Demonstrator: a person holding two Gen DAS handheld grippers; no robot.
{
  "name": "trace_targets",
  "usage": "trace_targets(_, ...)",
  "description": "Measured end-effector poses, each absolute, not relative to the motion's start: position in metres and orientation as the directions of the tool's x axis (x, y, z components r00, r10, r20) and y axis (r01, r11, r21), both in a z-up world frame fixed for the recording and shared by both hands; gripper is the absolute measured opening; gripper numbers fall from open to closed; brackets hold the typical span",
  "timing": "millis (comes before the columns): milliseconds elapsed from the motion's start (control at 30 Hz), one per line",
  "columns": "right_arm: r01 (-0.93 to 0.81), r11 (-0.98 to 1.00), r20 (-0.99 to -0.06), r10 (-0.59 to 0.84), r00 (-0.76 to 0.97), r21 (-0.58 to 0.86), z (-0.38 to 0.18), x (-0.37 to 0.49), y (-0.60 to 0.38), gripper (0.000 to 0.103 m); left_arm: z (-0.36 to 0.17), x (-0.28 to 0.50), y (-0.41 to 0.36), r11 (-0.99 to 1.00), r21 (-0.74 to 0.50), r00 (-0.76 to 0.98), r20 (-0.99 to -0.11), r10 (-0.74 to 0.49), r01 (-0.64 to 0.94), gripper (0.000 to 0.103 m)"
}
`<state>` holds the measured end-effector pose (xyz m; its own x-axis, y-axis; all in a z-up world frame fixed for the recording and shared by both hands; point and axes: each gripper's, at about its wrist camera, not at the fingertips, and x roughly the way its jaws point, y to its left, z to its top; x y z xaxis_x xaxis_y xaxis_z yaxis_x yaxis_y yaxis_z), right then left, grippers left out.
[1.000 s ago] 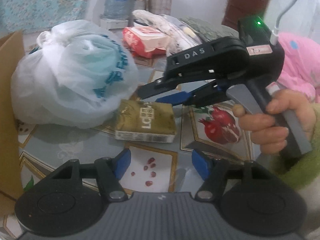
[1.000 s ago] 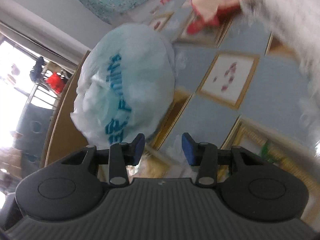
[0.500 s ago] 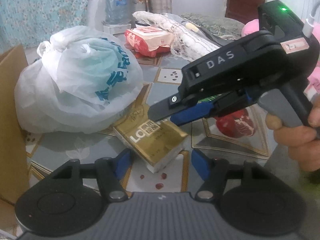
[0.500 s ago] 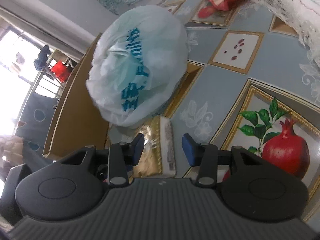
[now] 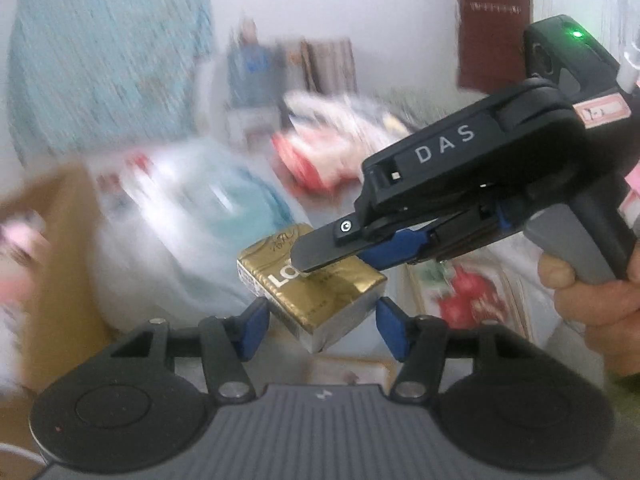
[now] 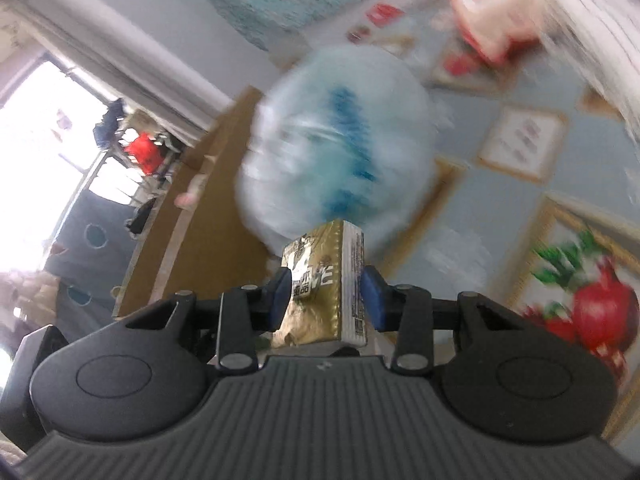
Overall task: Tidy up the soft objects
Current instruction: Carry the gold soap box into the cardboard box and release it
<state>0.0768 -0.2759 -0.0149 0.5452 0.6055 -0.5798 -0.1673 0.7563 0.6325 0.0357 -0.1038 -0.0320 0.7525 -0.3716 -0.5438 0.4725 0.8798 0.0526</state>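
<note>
Pinching the gold tissue pack (image 6: 320, 280) between both blue pads, the right tongs (image 6: 326, 294) are holding it clear of the patterned surface (image 6: 592, 168), and in the left wrist view those same tongs (image 5: 320, 264) are reaching in from the right with a person's hand (image 5: 592, 300) wrapped around the grey handle. The pack (image 5: 320, 292) is hanging tilted, one corner pointing down between the left tongs' fingers. The left tongs (image 5: 320, 326) are standing spread, their jaws having just been closing, with the pack's lower corner sitting between the blue fingertips (image 5: 254, 326) yet not pressed by them as far as the view shows. Behind the pack, a big white plastic bag (image 6: 340, 140) with blue lettering is lying on the surface, badly blurred. A brown cardboard box (image 5: 60, 220) is standing to the left of the bag. Farther back, a red-and-white soft packet (image 5: 316, 156) is resting on the surface, also smeared by motion. A pomegranate picture (image 6: 600, 312) is showing on the surface covering at the right.
</note>
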Motion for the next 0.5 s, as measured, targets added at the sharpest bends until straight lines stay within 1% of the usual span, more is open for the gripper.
trace_targets(100, -0.261, 0.732, -0.528, 0.649, 0.547, 0.629, 0.014, 0.083, -0.25, 0.04, -0.007, 0.027, -0.084, 0.913, 0.102, 0.828, -0.47, -0.305, 0.394, 0.062)
trace_targets(167, -0.328, 0.701, -0.498, 0.693, 0.521, 0.633, 0.028, 0.093, -0.226, 0.04, 0.006, 0.024, -0.062, 0.941, 0.099, 0.864, -0.437, -0.251, 0.323, 0.063)
trace_targets(233, -0.387, 0.671, -0.484, 0.733, 0.478, 0.633, 0.038, 0.105, -0.198, 0.041, 0.017, 0.024, -0.037, 0.964, 0.081, 0.883, -0.425, -0.197, 0.254, 0.064)
trace_targets(367, -0.49, 0.623, -0.494, 0.782, 0.38, 0.609, 0.05, 0.127, -0.134, 0.042, 0.027, 0.028, 0.014, 0.99, 0.039, 0.887, -0.449, -0.106, 0.139, 0.064)
trace_targets(500, -0.524, 0.591, -0.556, 0.794, 0.245, 0.614, 0.045, 0.158, -0.076, 0.043, 0.023, 0.041, 0.06, 0.997, -0.048, 0.846, -0.527, -0.08, 0.065, 0.063)
